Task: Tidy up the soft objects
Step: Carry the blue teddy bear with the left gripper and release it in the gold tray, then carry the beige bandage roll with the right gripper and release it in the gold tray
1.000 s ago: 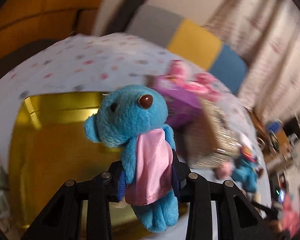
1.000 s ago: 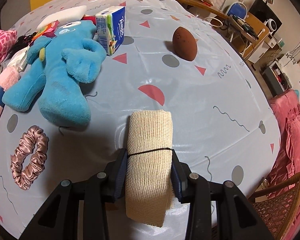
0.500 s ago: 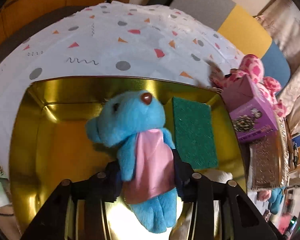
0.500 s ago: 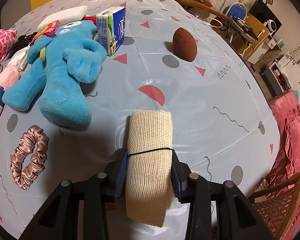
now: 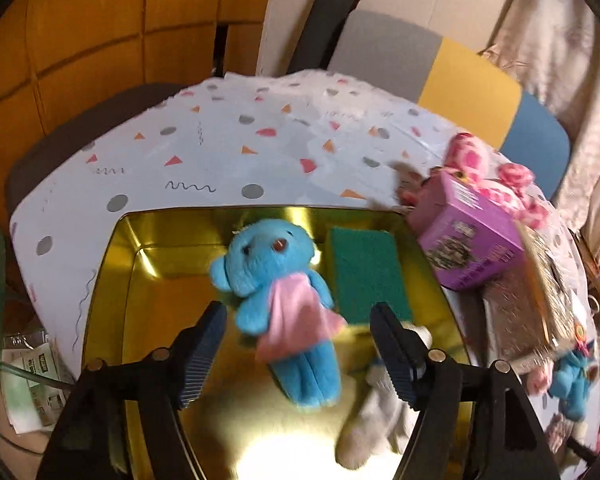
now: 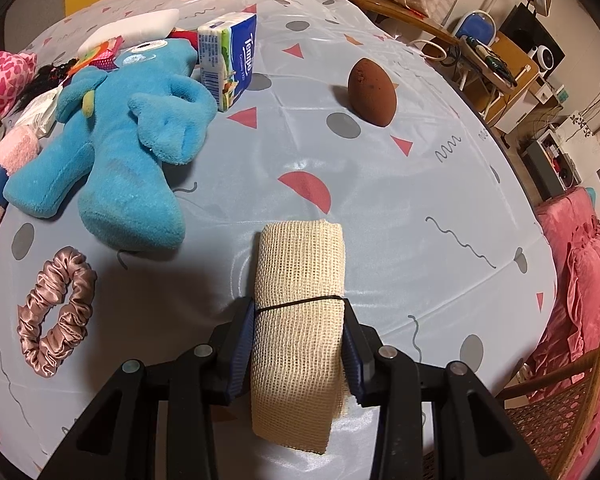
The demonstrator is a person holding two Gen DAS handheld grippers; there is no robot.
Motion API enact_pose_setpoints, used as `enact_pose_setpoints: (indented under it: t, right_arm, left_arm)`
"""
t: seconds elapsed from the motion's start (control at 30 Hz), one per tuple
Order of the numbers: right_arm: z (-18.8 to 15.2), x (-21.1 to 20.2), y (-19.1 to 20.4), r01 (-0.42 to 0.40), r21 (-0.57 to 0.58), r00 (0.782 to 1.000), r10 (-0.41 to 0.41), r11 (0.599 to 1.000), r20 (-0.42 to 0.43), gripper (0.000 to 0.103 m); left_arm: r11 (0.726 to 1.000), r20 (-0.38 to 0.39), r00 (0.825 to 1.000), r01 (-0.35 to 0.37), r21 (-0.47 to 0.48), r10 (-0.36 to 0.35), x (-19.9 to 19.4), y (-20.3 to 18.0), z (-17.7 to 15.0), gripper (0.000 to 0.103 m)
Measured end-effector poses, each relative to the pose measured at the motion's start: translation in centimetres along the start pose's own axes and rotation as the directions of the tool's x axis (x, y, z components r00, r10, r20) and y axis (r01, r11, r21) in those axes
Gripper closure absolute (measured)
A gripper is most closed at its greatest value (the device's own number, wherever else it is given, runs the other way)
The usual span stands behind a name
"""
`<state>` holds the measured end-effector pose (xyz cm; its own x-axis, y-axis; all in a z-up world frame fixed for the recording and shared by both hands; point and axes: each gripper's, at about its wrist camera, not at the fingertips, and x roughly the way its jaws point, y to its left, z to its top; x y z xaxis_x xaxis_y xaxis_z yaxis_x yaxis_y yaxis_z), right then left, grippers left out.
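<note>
In the left wrist view my left gripper (image 5: 298, 330) is open above a gold tin (image 5: 112, 280). A small blue teddy in a pink cape (image 5: 284, 300) lies or drops between the spread fingers, free of both pads. A green sponge (image 5: 366, 272) and a grey-white soft item (image 5: 374, 416) lie in the tin. In the right wrist view my right gripper (image 6: 298, 328) is shut on a rolled beige mesh cloth (image 6: 300, 304) bound with a black band, just above the table.
A large blue plush (image 6: 120, 136), a tissue pack (image 6: 230, 60), a brown egg-shaped sponge (image 6: 372, 92), a satin scrunchie (image 6: 56, 308) and a pink towel roll (image 6: 4, 168) lie on the patterned tablecloth. A purple box (image 5: 470, 240) and pink plush (image 5: 488, 176) stand right of the tin.
My left gripper has opened and let go of the blue teddy over the gold tin, after moving over it. The right gripper and its cloth roll have not moved.
</note>
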<state>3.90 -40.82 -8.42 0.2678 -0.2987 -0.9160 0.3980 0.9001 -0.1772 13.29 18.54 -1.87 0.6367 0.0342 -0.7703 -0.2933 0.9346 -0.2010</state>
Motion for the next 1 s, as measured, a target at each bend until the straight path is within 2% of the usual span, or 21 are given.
enact_pose_setpoints:
  t: [0.2, 0.33, 0.5, 0.73, 0.9, 1.0]
  right_arm:
    - [-0.1, -0.2, 0.2, 0.006, -0.009, 1.0, -0.006, 1.0, 0.005, 0.064]
    - [-0.1, -0.3, 0.2, 0.007, -0.014, 1.0, -0.007, 1.0, 0.006, 0.064]
    - [-0.1, -0.4, 0.2, 0.006, -0.015, 1.0, -0.006, 1.0, 0.007, 0.064]
    - [0.0, -0.6, -0.4, -0.003, 0.019, 1.0, 0.003, 1.0, 0.005, 0.064]
    - [0.0, -2.5, -1.7, -0.045, 0.104, 0.997, 0.038, 0.994, 0.069, 0.064]
    - [-0.1, -4.2, -1.5, -0.069, 0.102, 0.99, 0.056, 0.992, 0.127, 0.064]
  left_arm:
    - [0.998, 0.057, 0.998, 0.035, 0.052, -0.038, -4.3, -2.3, -3.5, 0.02]
    - [0.995, 0.099, 0.994, 0.043, 0.093, -0.052, -6.3, -3.8, -5.0, 0.007]
    - [0.991, 0.134, 0.989, 0.051, 0.126, -0.068, -7.7, -5.1, -6.1, 0.006]
    - [0.989, 0.129, 0.989, 0.048, 0.14, -0.066, -8.0, -5.4, -7.1, 0.005]
    - [0.989, 0.128, 0.99, 0.044, 0.139, -0.062, -8.0, -4.8, -7.2, 0.005]
    - [0.99, 0.124, 0.99, 0.048, 0.131, -0.064, -8.0, -4.4, -7.2, 0.005]
